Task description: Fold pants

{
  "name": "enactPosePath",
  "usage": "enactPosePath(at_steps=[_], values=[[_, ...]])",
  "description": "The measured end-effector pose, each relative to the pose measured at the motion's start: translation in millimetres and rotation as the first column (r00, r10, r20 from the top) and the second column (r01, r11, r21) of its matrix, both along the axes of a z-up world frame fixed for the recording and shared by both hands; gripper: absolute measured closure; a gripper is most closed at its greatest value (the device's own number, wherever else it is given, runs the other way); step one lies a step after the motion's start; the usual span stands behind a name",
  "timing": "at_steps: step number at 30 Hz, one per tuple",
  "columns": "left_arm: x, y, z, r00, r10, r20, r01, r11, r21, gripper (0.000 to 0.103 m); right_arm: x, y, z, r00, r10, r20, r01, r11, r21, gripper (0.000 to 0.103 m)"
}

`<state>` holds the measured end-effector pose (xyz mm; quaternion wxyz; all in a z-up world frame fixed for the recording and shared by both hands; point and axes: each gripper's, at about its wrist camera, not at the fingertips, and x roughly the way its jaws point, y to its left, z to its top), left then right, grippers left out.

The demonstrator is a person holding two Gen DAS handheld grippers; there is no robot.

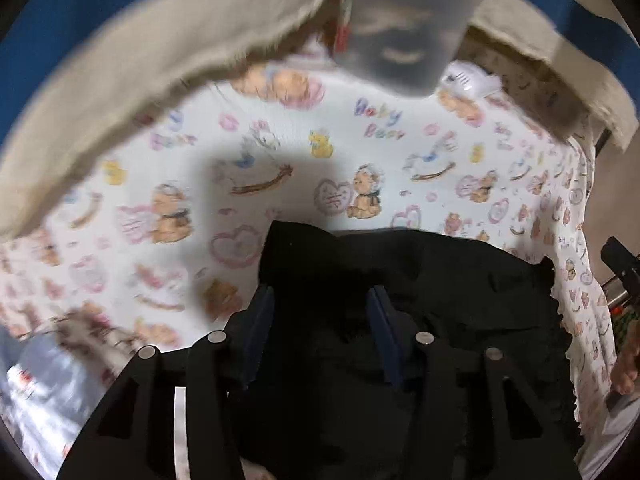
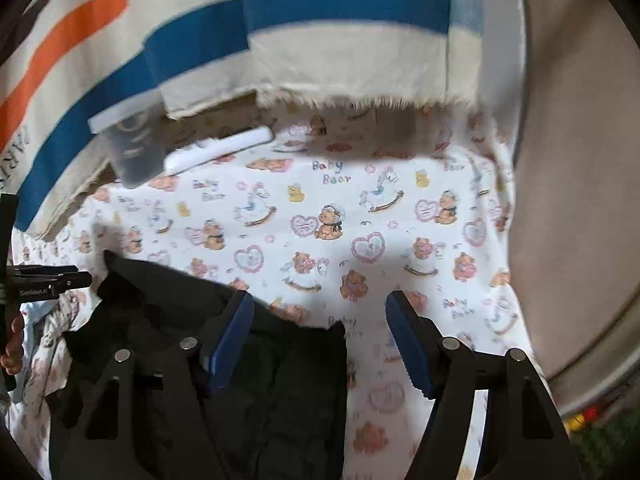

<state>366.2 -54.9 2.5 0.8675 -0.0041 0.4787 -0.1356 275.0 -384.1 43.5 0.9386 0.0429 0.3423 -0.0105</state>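
Note:
The black pants (image 1: 440, 280) lie bunched on a white sheet printed with bears and hearts (image 1: 360, 152). In the left wrist view my left gripper (image 1: 320, 320) hangs over the pants' left part. Its blue-padded fingers stand apart with dark fabric between and under them, and I see no pinch. In the right wrist view the pants (image 2: 160, 312) fill the lower left. My right gripper (image 2: 320, 340) is open: its left finger (image 2: 232, 336) is over the pants' edge and its right finger (image 2: 408, 344) over bare sheet (image 2: 360, 220).
A grey cup with a white lid (image 2: 132, 148) and a small white device (image 2: 220, 148) rest at the sheet's far edge. A striped blue, orange and cream cloth (image 2: 200, 40) hangs behind them. The sheet's right edge drops to the floor (image 2: 580, 160).

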Motion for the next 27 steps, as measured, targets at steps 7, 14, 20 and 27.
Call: enactPosePath(at_steps=[7,14,20,27], values=[[17,-5,-16,1.000,-0.025,0.004,0.025,0.999,-0.031,0.057,24,-12,-37,0.998,0.018,-0.056,-0.017,1.000,0.015,0.033],[35,-8,-19,0.999,0.018,0.034,-0.016,0.998,-0.053,0.051,36,-23,-61,0.989,0.078,-0.123,-0.061,0.989,0.136,0.033],[35,-4,-15,0.996,0.043,0.084,-0.040,0.998,-0.041,0.092,48,-22,-87,0.977,0.088,-0.196,-0.059,0.987,0.147,0.034],[26,-1,1,0.991,0.027,0.134,-0.022,0.999,-0.040,0.100,49,-22,-97,0.977,0.110,-0.184,-0.072,0.977,0.201,0.095]])
